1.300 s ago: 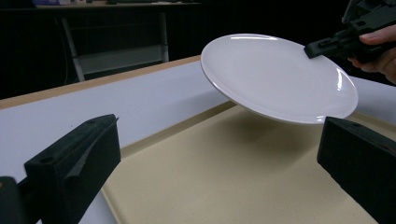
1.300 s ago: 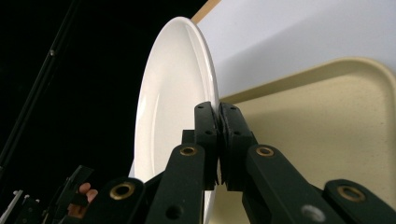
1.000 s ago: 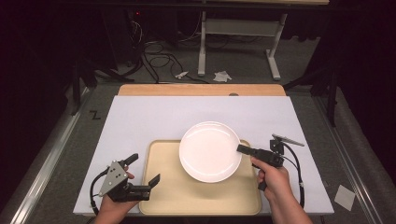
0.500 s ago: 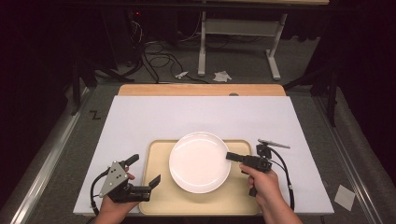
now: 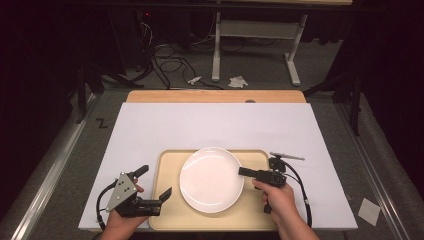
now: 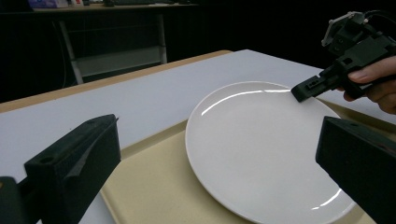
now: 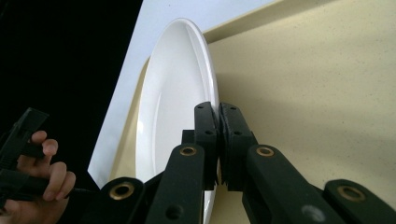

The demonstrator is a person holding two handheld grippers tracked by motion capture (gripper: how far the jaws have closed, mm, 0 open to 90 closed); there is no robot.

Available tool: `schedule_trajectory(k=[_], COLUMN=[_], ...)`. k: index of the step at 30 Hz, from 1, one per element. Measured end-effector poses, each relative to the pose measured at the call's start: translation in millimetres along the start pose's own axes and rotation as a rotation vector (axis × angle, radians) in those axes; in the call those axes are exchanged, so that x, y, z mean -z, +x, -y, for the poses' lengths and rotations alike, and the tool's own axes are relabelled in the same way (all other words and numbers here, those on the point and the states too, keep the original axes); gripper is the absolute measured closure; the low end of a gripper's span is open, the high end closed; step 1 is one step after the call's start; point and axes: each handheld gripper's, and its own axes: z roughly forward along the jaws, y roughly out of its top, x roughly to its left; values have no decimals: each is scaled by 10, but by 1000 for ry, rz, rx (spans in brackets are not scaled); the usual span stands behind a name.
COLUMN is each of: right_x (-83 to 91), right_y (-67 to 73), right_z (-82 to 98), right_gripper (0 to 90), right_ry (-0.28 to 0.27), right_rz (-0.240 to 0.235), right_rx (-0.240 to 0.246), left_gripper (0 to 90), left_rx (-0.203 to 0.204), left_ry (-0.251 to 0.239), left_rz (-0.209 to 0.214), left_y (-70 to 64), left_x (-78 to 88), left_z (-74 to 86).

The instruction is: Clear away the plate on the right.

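Two hand-held black two-jaw grippers at work over one round white ceramic plate (image 5: 211,179). Plate over a shallow beige rectangular plastic tray (image 5: 255,220), that tray on a white sheet-covered table (image 5: 210,125) near the person's edge. Plate's far-right rim pinched by the right gripper (image 5: 242,171): jaws clamped tight on the edge, one pad above and one below, plainly seen in the right gripper view (image 7: 218,109), where the pads meet with only the thin rim between them. Plate (image 7: 175,93) tilted there against the tray floor (image 7: 317,93); from the left gripper view, the gripped side of the plate (image 6: 266,154) looks raised a little, the near side low on the tray (image 6: 154,186), though contact underneath cannot be told. Right gripper also visible at the top right of that view (image 6: 303,91), fingers of a hand (image 6: 373,81) wrapped round its body.

Left gripper (image 5: 155,187) at the tray's left edge, well apart from the plate, jaws spread wide with nothing between them; both dark pads (image 6: 74,163) framing the plate from a distance in its own view. Left hand (image 5: 122,220) low at the table's near-left corner, right hand (image 5: 280,200) just beside the tray's right end. Wooden board edge (image 5: 215,96) beyond the white sheet.
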Motion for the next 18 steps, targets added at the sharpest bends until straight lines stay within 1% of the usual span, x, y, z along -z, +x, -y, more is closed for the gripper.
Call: schedule_trajectory(k=[4, 12, 16, 17, 18], right_x=[0, 19, 43, 48, 52], right_y=[-9, 2, 38, 59, 62], right_z=[7, 20, 5, 3, 4], right_gripper=[891, 890, 890, 889, 888], right_ry=[2, 7, 13, 22, 28], right_rz=[12, 41, 61, 79, 85], right_rx=[11, 5, 19, 36, 48], left_gripper=[6, 6, 6, 6, 6], left_rx=[3, -1, -6, -8, -9], left_ry=[-3, 0, 7, 8, 7], left_rz=[-1, 4, 13, 14, 15], left_y=[3, 5, 0, -3, -5], left_x=[-1, 0, -4, -4, -6], left_z=[0, -5, -4, -5, -4])
